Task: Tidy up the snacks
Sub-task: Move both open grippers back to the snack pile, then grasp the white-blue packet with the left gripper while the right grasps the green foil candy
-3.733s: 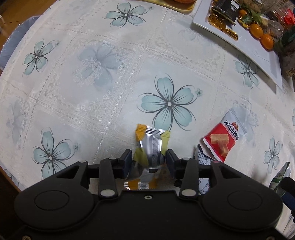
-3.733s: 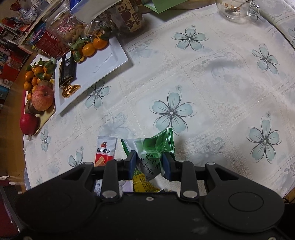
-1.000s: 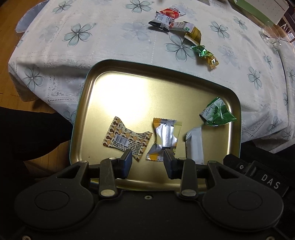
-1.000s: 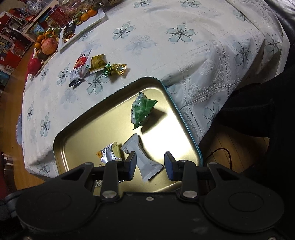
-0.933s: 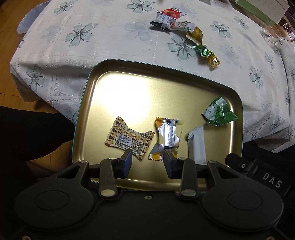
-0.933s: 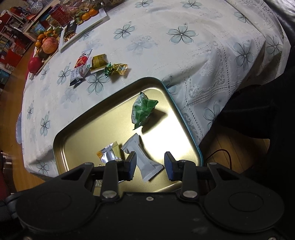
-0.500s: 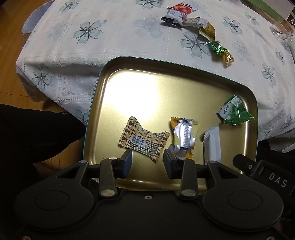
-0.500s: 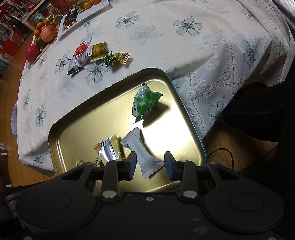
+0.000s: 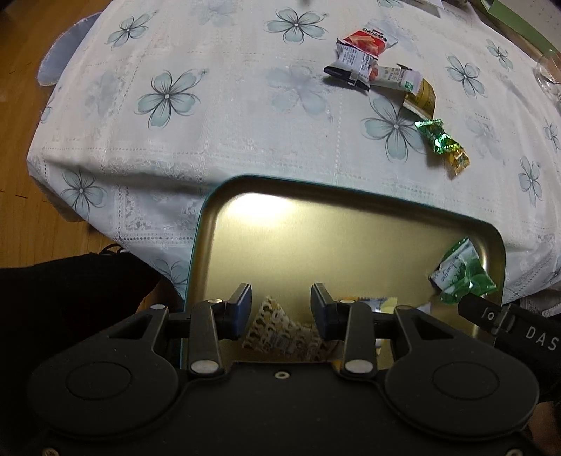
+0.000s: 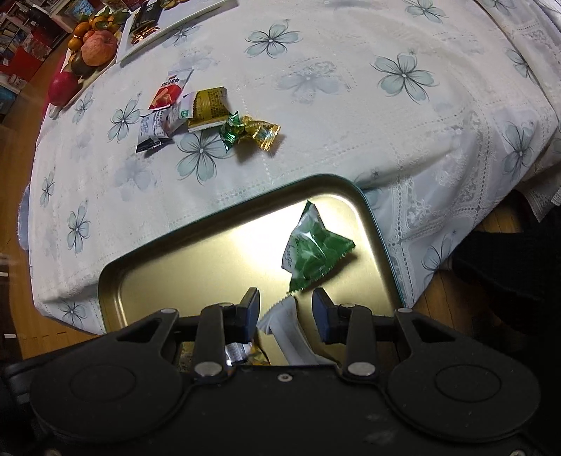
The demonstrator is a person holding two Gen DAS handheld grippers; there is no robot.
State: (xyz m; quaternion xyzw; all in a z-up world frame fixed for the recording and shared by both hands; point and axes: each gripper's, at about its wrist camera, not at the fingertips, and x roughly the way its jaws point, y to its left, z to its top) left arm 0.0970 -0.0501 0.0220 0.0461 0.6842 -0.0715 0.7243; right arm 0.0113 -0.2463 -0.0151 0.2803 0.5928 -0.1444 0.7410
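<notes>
A gold tray (image 9: pixel 315 228) (image 10: pixel 196 266) sits off the table's near edge. It holds a green packet (image 9: pixel 463 277) (image 10: pixel 312 252), a brown patterned candy (image 9: pixel 280 333), a silver-and-yellow candy (image 9: pixel 368 302) (image 10: pixel 238 350) and a white packet (image 10: pixel 291 326). My left gripper (image 9: pixel 280 312) is open and empty above the patterned candy. My right gripper (image 10: pixel 285 312) is open and empty above the white packet. Several snacks lie on the tablecloth: a red packet (image 9: pixel 368 38) (image 10: pixel 168 91), a dark-ended packet (image 9: pixel 350 66), a yellow-green packet (image 9: pixel 417 94) (image 10: pixel 207 107) and a green-gold candy (image 9: pixel 441 145) (image 10: pixel 250 133).
The floral tablecloth (image 9: pixel 228 105) hangs over the table edge. Fruit (image 10: pixel 98 45) and a white plate (image 10: pixel 168 28) stand at the far left in the right wrist view. A glass (image 9: pixel 548 70) is at the far right. Wooden floor (image 9: pixel 21 105) lies beyond the table.
Both grippers, earlier shut on candies over the table, let them go in the tray. In the last second both have moved forward over the tray toward the table.
</notes>
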